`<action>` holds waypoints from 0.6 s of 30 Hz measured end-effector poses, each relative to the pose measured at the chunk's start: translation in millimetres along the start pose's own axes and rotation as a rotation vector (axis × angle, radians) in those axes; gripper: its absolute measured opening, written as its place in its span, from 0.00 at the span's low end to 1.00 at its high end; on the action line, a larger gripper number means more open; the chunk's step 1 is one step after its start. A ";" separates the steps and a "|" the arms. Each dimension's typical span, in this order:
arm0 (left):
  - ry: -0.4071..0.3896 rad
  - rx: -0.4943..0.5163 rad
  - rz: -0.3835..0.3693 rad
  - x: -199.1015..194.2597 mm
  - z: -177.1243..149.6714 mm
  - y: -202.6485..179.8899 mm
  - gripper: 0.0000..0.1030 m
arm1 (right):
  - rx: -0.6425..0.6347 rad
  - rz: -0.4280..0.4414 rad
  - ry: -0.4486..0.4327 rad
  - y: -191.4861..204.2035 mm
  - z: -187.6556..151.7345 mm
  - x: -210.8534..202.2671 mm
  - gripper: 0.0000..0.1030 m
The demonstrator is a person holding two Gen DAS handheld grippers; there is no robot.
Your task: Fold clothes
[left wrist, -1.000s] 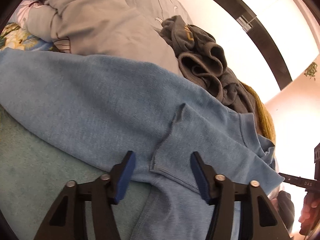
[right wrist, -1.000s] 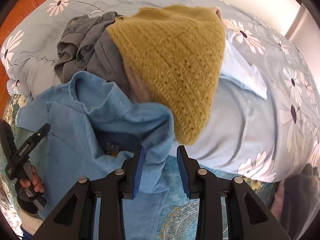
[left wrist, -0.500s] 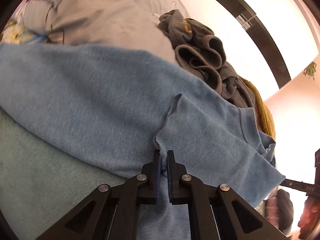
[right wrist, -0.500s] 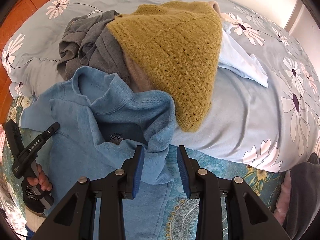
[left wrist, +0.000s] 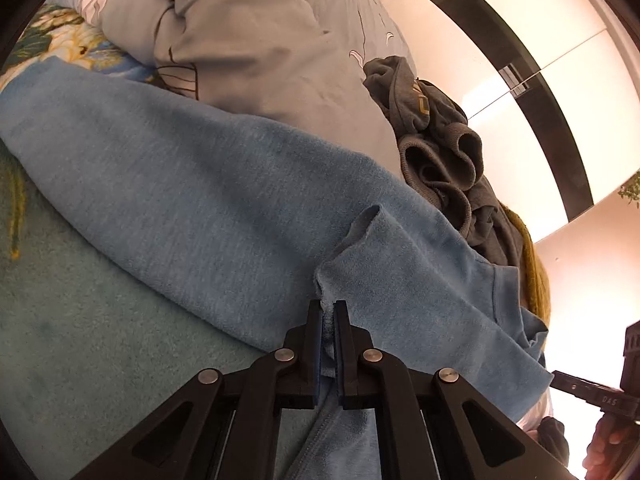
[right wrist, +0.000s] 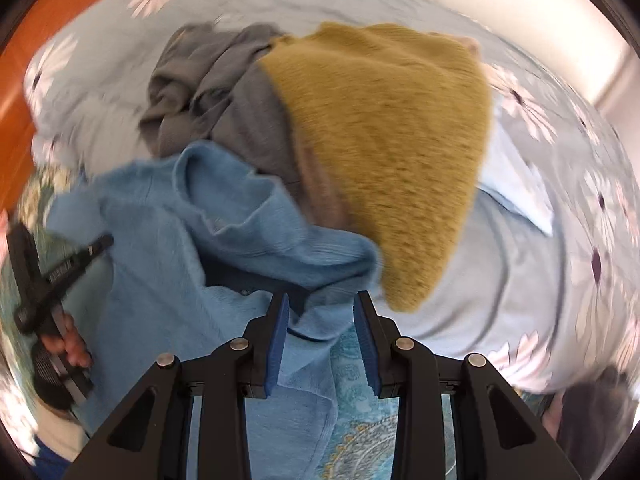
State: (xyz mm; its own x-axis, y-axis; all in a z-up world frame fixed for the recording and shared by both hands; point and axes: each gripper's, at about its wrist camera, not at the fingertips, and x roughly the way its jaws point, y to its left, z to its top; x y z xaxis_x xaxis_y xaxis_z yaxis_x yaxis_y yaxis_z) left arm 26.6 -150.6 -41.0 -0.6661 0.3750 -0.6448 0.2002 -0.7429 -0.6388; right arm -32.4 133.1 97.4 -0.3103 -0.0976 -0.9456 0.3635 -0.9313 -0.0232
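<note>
A light blue sweatshirt (left wrist: 224, 200) lies spread on the bed. My left gripper (left wrist: 328, 312) is shut on a fold of its sleeve edge. In the right wrist view the same blue sweatshirt (right wrist: 168, 248) is bunched at the collar. My right gripper (right wrist: 320, 312) is open, its jaws on either side of a fold of the blue fabric at the shoulder. The left gripper (right wrist: 52, 272) also shows at the left edge of the right wrist view, held by a hand.
A mustard knit sweater (right wrist: 384, 152) and a grey sweatshirt (right wrist: 208, 88) are piled behind the blue one. The grey sweatshirt (left wrist: 440, 144) also shows in the left wrist view. A grey floral duvet (right wrist: 560, 240) and a teal patterned blanket (left wrist: 80, 340) cover the bed.
My left gripper closed on the sleeve fold and stays shut on it. My right gripper has moved forward, so the blue fabric now sits between its open jaws.
</note>
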 end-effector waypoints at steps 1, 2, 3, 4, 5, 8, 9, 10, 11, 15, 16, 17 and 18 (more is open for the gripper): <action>0.003 0.004 0.005 2.7 0.1 -1.0 0.05 | -0.016 -0.020 0.023 0.1 1.2 6.2 0.33; 0.008 0.009 0.013 6.1 -0.3 -2.0 0.05 | -0.032 -0.040 0.046 0.1 2.4 12.4 0.34; 0.012 0.014 0.021 9.6 -0.6 -2.9 0.05 | -0.035 -0.061 0.073 -0.7 3.6 18.1 0.34; 0.016 0.017 0.027 12.3 -0.9 -3.5 0.05 | -0.041 -0.076 0.082 -1.6 3.7 18.6 0.34; 0.019 0.018 0.028 12.0 -1.0 -2.9 0.05 | -0.046 -0.092 0.090 -2.4 3.7 19.2 0.34; 0.021 0.012 0.026 13.7 -0.7 -1.3 0.05 | 0.003 -0.097 0.076 -12.6 1.9 10.0 0.34; 0.024 0.011 0.026 14.5 -1.0 -1.2 0.05 | 0.045 -0.072 0.074 -18.3 1.0 7.7 0.34; 0.027 0.010 0.026 15.2 -1.3 -1.1 0.05 | 0.087 -0.047 0.074 -24.1 0.1 5.9 0.34; 0.030 0.009 0.026 16.0 -1.6 -1.1 0.05 | 0.131 -0.021 0.089 -29.9 -0.5 10.3 0.34; 0.034 0.009 0.020 13.8 -2.3 0.9 0.05 | 0.282 0.041 0.113 -50.2 -2.0 27.6 0.34; 0.035 0.010 0.019 13.8 -2.2 1.6 0.05 | 0.314 0.051 0.120 -54.5 -2.7 31.8 0.34; 0.035 0.008 0.018 13.3 -2.3 2.0 0.05 | 0.344 0.069 0.124 -58.1 -3.7 35.2 0.34; 0.034 0.009 0.018 13.5 -2.1 1.9 0.05 | 0.361 0.094 0.119 -59.8 -4.6 36.1 0.31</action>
State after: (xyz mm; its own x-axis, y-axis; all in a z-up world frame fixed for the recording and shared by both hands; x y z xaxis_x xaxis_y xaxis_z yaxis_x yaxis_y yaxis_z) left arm 19.5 -145.7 -51.8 -0.6376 0.3797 -0.6703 0.2056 -0.7546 -0.6231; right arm -61.3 186.9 63.1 -0.1785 -0.1663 -0.9698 0.0468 -0.9859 0.1605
